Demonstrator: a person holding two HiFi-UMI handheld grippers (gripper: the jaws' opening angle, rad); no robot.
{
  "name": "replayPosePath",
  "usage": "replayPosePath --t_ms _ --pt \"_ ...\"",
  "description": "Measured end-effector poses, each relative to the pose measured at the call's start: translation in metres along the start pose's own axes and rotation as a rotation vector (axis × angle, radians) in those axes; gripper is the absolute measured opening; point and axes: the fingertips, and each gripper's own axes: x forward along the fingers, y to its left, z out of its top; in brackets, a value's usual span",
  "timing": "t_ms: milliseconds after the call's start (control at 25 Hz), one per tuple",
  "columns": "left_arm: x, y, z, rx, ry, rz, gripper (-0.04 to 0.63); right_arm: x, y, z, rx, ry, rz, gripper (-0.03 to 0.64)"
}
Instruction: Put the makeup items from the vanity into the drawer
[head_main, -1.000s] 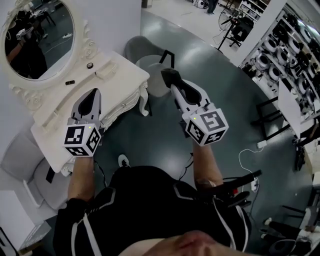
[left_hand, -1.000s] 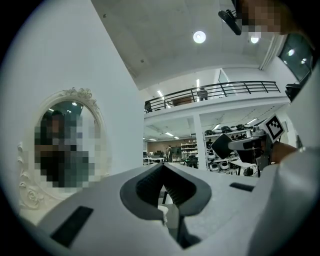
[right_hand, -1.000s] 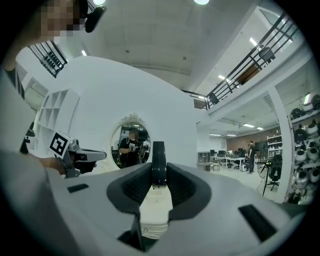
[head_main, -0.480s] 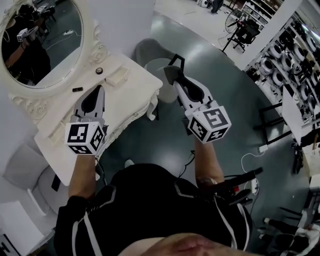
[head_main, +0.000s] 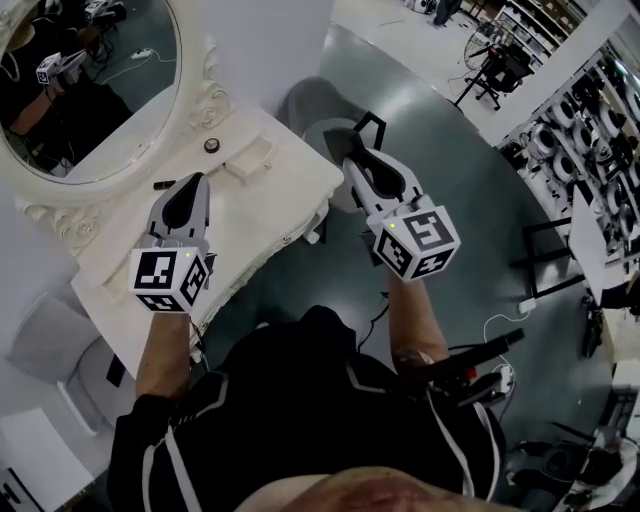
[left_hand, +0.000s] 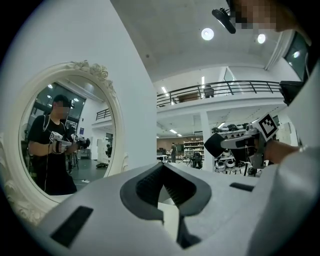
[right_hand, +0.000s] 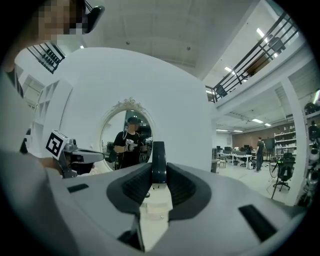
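Note:
The white vanity (head_main: 270, 205) with its oval mirror (head_main: 90, 80) stands at the upper left of the head view. On its top lie a small round black item (head_main: 211, 145), a short black stick (head_main: 163, 185) and a flat white box (head_main: 250, 157). My left gripper (head_main: 193, 182) hovers over the vanity top, its jaws together and empty; its own view shows the left gripper (left_hand: 162, 169) facing the mirror. My right gripper (head_main: 342, 148) hangs past the vanity's right edge. It is shut on a slim dark makeup item (right_hand: 158, 162) that stands upright between the pads.
A grey round chair (head_main: 305, 100) stands just beyond the vanity's right end, under the right gripper. Another grey seat (head_main: 40, 335) is at the lower left. Shelving (head_main: 590, 130) lines the right side, and a white cable (head_main: 495, 320) lies on the dark floor.
The vanity and mirror have slid right and down in the head view, nearer both grippers. The right gripper still holds the dark item; the left stays shut.

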Motion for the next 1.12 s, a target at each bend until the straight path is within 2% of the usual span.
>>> replayPosePath --t_ms 160,520,840,1040,1120 --pt "0.019 0.012 -0.007 0.000 0.014 0.045 0.005 0.031 -0.015 -0.002 0.006 -0.011 0.051 0.094" --pt "0.072 0.037 -0.007 -0.004 0.033 0.201 0.005 0.110 -0.062 -0.004 0.003 -0.006 0.203 0.095" --pt "0.112 0.051 -0.022 -0.014 0.061 0.340 0.005 0.170 -0.088 -0.017 -0.007 0.009 0.355 0.095" --pt "0.124 0.061 -0.030 -0.003 0.076 0.369 0.005 0.207 -0.093 -0.032 -0.007 0.035 0.411 0.095" --pt "0.121 0.070 -0.037 -0.026 0.089 0.381 0.005 0.221 -0.086 -0.039 -0.004 0.049 0.426 0.095"
